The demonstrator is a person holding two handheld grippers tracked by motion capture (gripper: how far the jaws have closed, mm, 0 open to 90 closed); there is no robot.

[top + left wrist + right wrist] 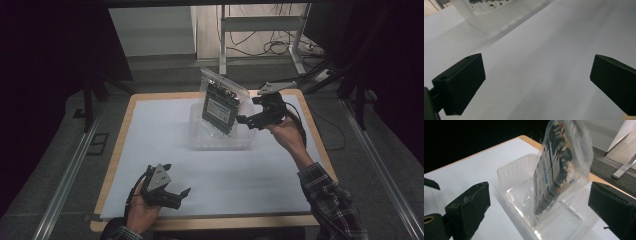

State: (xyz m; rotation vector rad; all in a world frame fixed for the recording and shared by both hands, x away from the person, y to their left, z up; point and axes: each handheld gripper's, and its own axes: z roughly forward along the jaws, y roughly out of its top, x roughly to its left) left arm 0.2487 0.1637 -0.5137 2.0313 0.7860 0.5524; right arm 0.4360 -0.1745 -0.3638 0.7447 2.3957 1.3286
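A clear zip bag (220, 106) holding a dark circuit board stands tilted inside a clear plastic bin (240, 142) at the back middle of the table. My right gripper (250, 110) is just right of the bag, open. In the right gripper view the bag (559, 170) leans in the bin (511, 175) ahead of my right gripper (541, 207), whose pads are wide apart and touch nothing. My left gripper (177, 179) rests open near the front edge. In its own view my left gripper (536, 82) has bare white surface between its pads, with the bin (489, 20) farther off.
A white sheet (150, 150) covers the wooden table (122, 130). Dark floor, a metal desk leg (222, 40) and cables (275, 47) lie beyond the far edge. Floor rails (75, 165) run along both sides.
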